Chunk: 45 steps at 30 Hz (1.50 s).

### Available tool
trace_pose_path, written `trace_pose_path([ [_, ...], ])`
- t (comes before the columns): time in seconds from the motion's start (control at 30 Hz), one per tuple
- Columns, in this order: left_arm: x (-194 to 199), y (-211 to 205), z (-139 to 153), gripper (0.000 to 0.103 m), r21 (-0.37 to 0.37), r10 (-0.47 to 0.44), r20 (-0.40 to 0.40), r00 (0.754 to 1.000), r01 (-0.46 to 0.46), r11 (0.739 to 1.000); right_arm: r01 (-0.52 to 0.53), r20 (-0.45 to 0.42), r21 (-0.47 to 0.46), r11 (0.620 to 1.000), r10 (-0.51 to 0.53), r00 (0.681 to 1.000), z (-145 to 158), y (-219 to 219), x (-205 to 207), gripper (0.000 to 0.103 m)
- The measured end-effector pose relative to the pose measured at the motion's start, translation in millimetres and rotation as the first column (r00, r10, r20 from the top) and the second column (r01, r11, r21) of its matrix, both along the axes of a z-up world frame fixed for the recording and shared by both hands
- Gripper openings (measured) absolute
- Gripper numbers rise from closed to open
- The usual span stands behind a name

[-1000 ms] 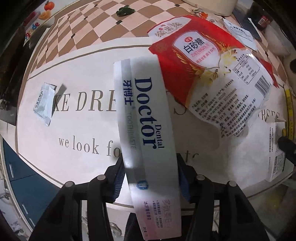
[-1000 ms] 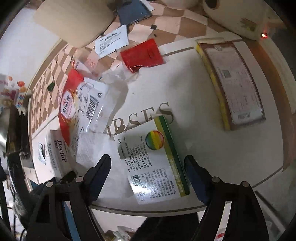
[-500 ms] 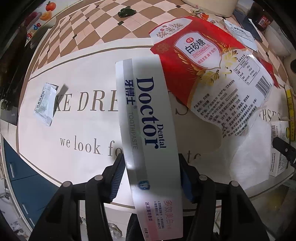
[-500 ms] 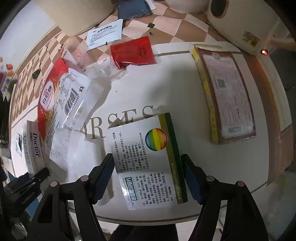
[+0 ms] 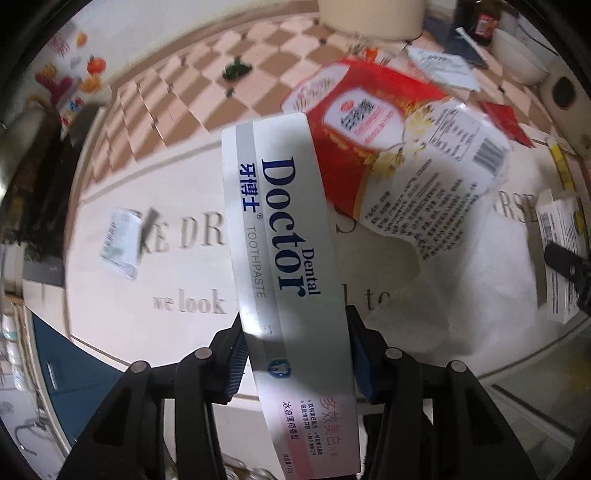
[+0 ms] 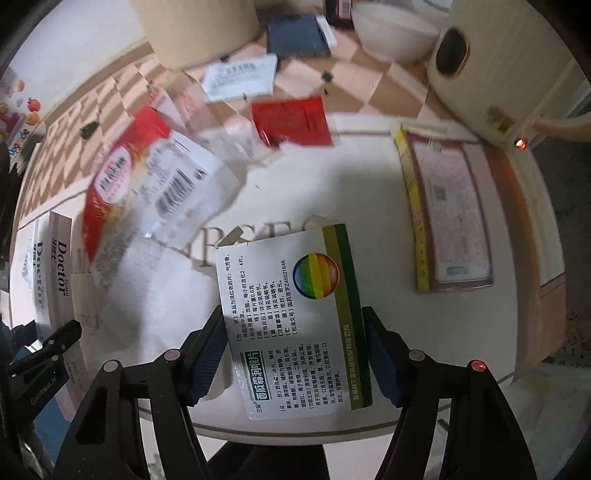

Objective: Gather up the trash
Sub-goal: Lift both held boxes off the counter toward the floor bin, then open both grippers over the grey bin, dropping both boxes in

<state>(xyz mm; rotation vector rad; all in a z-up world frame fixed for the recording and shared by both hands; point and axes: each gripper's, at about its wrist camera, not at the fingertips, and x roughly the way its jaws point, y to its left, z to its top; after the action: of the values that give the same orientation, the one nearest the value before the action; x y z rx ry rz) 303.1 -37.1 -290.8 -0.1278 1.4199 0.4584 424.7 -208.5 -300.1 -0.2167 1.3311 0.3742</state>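
Observation:
My left gripper (image 5: pixel 295 354) is shut on a long white "Dental Doctor" toothpaste box (image 5: pixel 284 236), lifted above the round white table (image 5: pixel 147 280). My right gripper (image 6: pixel 295 354) is shut on a white medicine box (image 6: pixel 295 306) with a green edge and a rainbow circle, also lifted. The toothpaste box also shows in the right wrist view (image 6: pixel 59 273), and the medicine box in the left wrist view (image 5: pixel 561 254). A red and white sugar bag (image 5: pixel 399 155) and a white paper towel (image 5: pixel 472 280) lie on the table between the grippers.
A small white sachet (image 5: pixel 120 243) lies at the table's left. A red packet (image 6: pixel 291 122), a white leaflet (image 6: pixel 240 77) and a flat yellow-edged box (image 6: pixel 447 218) lie farther back and right. A beige bin (image 6: pixel 195 29), bowl (image 6: pixel 391 33) and appliance (image 6: pixel 491 62) stand behind.
Both grippers have closed on their boxes and lifted them off the table; the views have pulled up and back, with motion blur now.

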Motion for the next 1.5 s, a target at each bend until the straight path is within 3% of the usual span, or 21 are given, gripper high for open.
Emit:
trace_pose_path([
  [0.2, -21.3, 3.0, 46.3, 0.044, 0.04, -0.034, 0.109, 0.993, 0.03, 0.999, 0.01, 0.059, 0.067, 0.998, -0.014, 0.998, 37.1, 0.0, -20.5, 0.072],
  [0.5, -68.8, 9.8, 94.6, 0.044, 0.028, -0.09, 0.261, 0.961, 0.085, 0.996, 0.045, 0.151, 0.131, 0.99, -0.065, 0.986, 93.9, 0.2, -73.8, 0.072],
  [0.63, -110.5, 13.1, 99.8, 0.044, 0.006, -0.121, 0.293, 0.948, 0.125, 0.992, 0.095, 0.159, 0.188, 0.978, -0.126, 0.979, 113.3, 2.8, -120.4, 0.072],
  [0.77, -166.1, 25.4, 78.2, 0.044, -0.062, -0.121, 0.272, 0.955, 0.143, 0.988, 0.132, 0.137, 0.222, 0.966, -0.165, 0.977, 107.8, 4.4, -175.6, 0.072],
  [0.93, -221.5, 38.1, -4.2, 0.044, -0.206, -0.088, 0.117, 0.989, 0.111, 0.972, 0.174, 0.028, 0.254, 0.951, -0.187, 0.982, 49.8, 7.9, -251.7, 0.072],
  [1.03, -239.5, 45.4, -71.6, 0.045, -0.318, -0.043, 0.006, 0.999, 0.043, 0.947, 0.188, -0.08, 0.25, 0.95, -0.174, 0.982, -12.1, 8.5, -283.4, 0.072],
  [1.13, -247.9, 52.5, -156.9, 0.045, -0.433, 0.007, -0.106, 0.994, -0.053, 0.9, 0.193, -0.204, 0.233, 0.953, -0.146, 0.968, -91.8, 9.0, -302.6, 0.072],
  [1.2, -247.9, 56.8, -221.6, 0.046, -0.509, 0.033, -0.179, 0.983, -0.121, 0.852, 0.2, -0.281, 0.223, 0.954, -0.133, 0.95, -153.5, 8.7, -310.6, 0.072],
  [1.3, -241.4, 62.6, -296.7, 0.047, -0.589, 0.066, -0.223, 0.973, -0.189, 0.786, 0.219, -0.36, 0.23, 0.948, -0.126, 0.924, -231.6, 8.8, -311.1, 0.072],
  [1.33, -239.4, 64.4, -312.7, 0.049, -0.597, 0.074, -0.229, 0.971, -0.2, 0.777, 0.226, -0.381, 0.239, 0.944, -0.122, 0.916, -253.7, 9.4, -309.3, 0.072],
  [1.4, -233.9, 71.4, -352.3, 0.076, -0.603, 0.099, -0.238, 0.966, -0.226, 0.765, 0.237, -0.446, 0.266, 0.934, -0.098, 0.889, -303.3, 14.0, -302.6, 0.073],
  [1.43, -233.5, 75.6, -364.6, 0.097, -0.595, 0.113, -0.233, 0.966, -0.233, 0.769, 0.25, -0.469, 0.271, 0.93, -0.1, 0.878, -322.3, 14.6, -300.0, 0.073],
  [1.47, -232.5, 79.3, -374.5, 0.102, -0.578, 0.121, -0.236, 0.964, -0.24, 0.78, 0.271, -0.49, 0.273, 0.923, -0.109, 0.865, -341.4, 14.4, -297.2, 0.079],
  [1.5, -233.2, 82.9, -382.0, 0.102, -0.55, 0.13, -0.243, 0.961, -0.247, 0.798, 0.286, -0.513, 0.269, 0.92, -0.115, 0.851, -363.6, 14.1, -293.7, 0.093],
])
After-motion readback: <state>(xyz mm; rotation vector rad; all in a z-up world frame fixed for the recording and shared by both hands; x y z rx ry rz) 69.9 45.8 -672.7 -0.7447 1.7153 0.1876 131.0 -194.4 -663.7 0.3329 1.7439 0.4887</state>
